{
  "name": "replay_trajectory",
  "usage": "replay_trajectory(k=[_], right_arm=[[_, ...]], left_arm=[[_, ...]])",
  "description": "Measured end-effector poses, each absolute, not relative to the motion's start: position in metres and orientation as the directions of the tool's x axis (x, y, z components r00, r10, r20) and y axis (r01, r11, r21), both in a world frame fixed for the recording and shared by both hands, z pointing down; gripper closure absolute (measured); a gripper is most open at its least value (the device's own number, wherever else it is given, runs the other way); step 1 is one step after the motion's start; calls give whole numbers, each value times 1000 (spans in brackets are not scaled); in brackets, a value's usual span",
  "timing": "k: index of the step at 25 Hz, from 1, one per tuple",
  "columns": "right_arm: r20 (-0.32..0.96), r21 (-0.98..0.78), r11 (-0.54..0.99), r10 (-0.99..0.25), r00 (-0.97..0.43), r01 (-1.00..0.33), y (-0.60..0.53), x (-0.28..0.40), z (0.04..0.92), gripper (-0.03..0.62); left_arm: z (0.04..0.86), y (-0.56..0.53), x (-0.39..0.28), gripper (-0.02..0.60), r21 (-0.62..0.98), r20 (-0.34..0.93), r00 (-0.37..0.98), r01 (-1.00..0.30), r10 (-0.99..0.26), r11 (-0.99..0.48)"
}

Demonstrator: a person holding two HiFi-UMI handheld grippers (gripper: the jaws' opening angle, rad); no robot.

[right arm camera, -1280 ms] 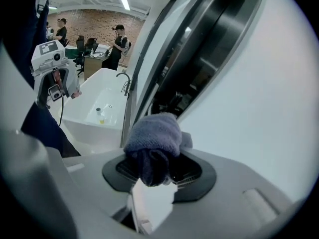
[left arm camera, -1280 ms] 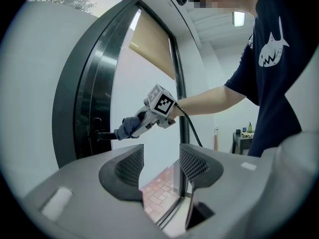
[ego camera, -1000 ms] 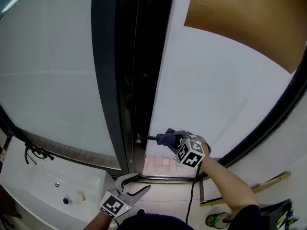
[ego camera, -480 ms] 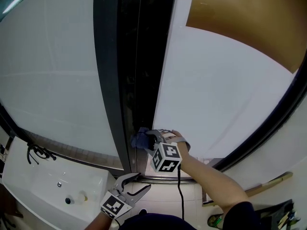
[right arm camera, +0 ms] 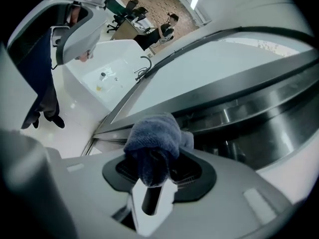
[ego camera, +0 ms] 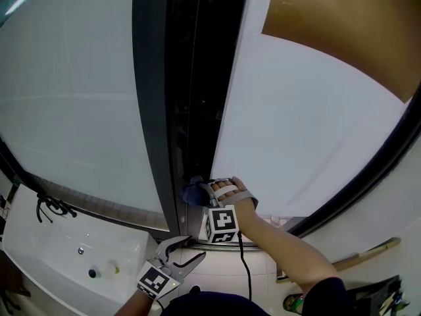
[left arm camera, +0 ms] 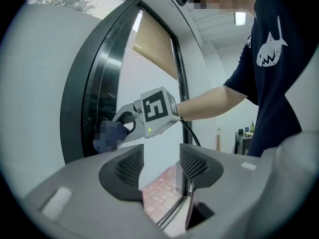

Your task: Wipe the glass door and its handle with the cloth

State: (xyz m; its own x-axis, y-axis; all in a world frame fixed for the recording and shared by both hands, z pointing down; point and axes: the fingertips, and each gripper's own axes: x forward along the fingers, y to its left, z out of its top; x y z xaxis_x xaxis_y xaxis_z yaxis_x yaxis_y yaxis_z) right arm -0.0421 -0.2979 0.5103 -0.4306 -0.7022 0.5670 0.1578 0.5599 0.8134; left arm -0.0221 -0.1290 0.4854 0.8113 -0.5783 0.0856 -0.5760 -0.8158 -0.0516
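Note:
A frosted glass door (ego camera: 309, 117) stands at the right of a dark metal frame (ego camera: 154, 110). My right gripper (ego camera: 200, 193) is shut on a blue cloth (ego camera: 193, 191) and presses it against the door's left edge, low down at the dark gap. In the right gripper view the blue cloth (right arm camera: 152, 141) bulges out between the jaws against the steel frame (right arm camera: 234, 111). The handle is hidden behind the cloth. My left gripper (ego camera: 186, 253) hangs open below, holding nothing. In the left gripper view I see the right gripper (left arm camera: 122, 126) with the cloth at the frame.
A white basin (ego camera: 72, 255) with a dark tap (ego camera: 49, 209) sits at the lower left. A frosted pane (ego camera: 66, 91) fills the left side. A tan blind (ego camera: 342, 28) shows at the upper right. A pale tiled floor strip (left arm camera: 162, 180) lies at the door's foot.
My right gripper has moved left with the cloth, from the face of the glass door to its left edge at the dark frame. The left gripper has stayed put.

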Motion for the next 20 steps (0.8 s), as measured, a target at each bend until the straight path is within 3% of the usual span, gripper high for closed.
replay_trajectory(k=[20], right_arm=[[556, 825, 561, -781, -284, 72, -302, 69, 508, 431]], left_arm=[[488, -124, -6, 360, -55, 84, 841, -532, -535, -845]])
